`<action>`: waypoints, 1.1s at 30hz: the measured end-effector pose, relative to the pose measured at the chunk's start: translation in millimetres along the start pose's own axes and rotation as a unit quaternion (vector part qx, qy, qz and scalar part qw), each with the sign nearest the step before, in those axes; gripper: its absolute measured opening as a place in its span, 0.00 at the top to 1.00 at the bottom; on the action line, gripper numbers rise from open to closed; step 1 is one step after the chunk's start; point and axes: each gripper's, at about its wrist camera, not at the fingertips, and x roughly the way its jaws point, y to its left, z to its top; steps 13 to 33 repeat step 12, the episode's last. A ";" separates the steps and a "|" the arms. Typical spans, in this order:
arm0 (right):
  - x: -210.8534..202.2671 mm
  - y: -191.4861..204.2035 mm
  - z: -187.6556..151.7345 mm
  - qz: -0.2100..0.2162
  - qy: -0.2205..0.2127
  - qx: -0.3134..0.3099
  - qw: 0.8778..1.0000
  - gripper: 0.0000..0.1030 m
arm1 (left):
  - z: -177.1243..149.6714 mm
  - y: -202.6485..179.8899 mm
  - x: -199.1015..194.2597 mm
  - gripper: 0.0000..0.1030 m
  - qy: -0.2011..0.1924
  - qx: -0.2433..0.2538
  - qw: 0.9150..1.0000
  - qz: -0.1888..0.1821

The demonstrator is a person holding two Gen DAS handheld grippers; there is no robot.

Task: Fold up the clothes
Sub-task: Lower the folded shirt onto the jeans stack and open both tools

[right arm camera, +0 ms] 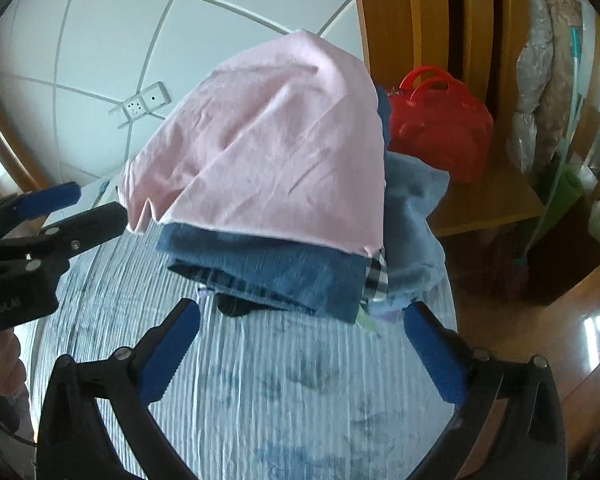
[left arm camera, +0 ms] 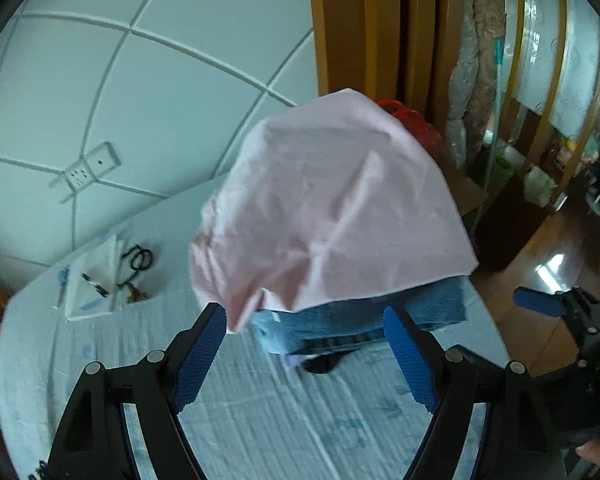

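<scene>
2 pairs of tongs hang over the bed, both spread wide with nothing between their blue pads. The left tongs [left arm camera: 305, 324] point down at the near edge of a stack of folded clothes, the left pad just beside a drooping corner of the pink garment [left arm camera: 332, 204], though whether it touches is unclear. The right tongs [right arm camera: 302, 320] stand at full spread just short of the same stack, pads clear of the cloth. The pink garment lies folded on top, draped over folded blue denim [right arm camera: 284, 268]; a checked piece [right arm camera: 378, 276] and a pale blue item [right arm camera: 416, 208] show at the right of the pile. The stack rests on the bed's pale ribbed cover [right arm camera: 260, 380]. Farther off on the bed lie papers with pens [left arm camera: 94, 280] and black-rimmed glasses [left arm camera: 138, 258]. Beyond the pile stand a red bag [right arm camera: 440, 128], a wooden door frame [left arm camera: 364, 28] and a white panelled wall with a socket [left arm camera: 88, 170].
</scene>
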 end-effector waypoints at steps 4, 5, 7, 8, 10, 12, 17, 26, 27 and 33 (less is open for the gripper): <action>-4.2 -2.8 -6.9 -0.007 0.001 0.001 1.000 0.00 | -2.9 -2.6 -4.7 0.21 -0.004 -0.004 1.000 -0.031; -5.4 -4.0 -8.1 -0.007 0.001 0.001 1.000 0.00 | -2.2 -3.4 -5.1 0.21 -0.005 -0.003 0.999 -0.031; -6.6 -6.5 -9.6 -0.009 0.001 0.004 1.000 0.00 | -2.1 -5.1 -5.4 0.21 -0.006 0.000 1.000 -0.028; -7.0 -7.7 -10.2 -0.011 0.001 0.005 1.000 0.00 | -2.0 -5.8 -5.3 0.21 -0.007 0.001 1.000 -0.025; -7.0 -9.8 -10.4 -0.013 0.002 0.008 1.000 0.00 | -1.8 -7.1 -5.0 0.21 -0.009 0.003 1.000 -0.019; -6.1 -10.8 -9.6 -0.012 0.003 0.008 1.000 0.00 | -2.2 -7.3 -4.3 0.21 -0.008 0.002 1.000 -0.019; -6.1 -10.8 -9.6 -0.012 0.003 0.008 1.000 0.00 | -2.2 -7.3 -4.3 0.21 -0.008 0.002 1.000 -0.019; -6.1 -10.8 -9.6 -0.012 0.003 0.008 1.000 0.00 | -2.2 -7.3 -4.3 0.21 -0.008 0.002 1.000 -0.019; -6.1 -10.8 -9.6 -0.012 0.003 0.008 1.000 0.00 | -2.2 -7.3 -4.3 0.21 -0.008 0.002 1.000 -0.019; -6.1 -10.8 -9.6 -0.012 0.003 0.008 1.000 0.00 | -2.2 -7.3 -4.3 0.21 -0.008 0.002 1.000 -0.019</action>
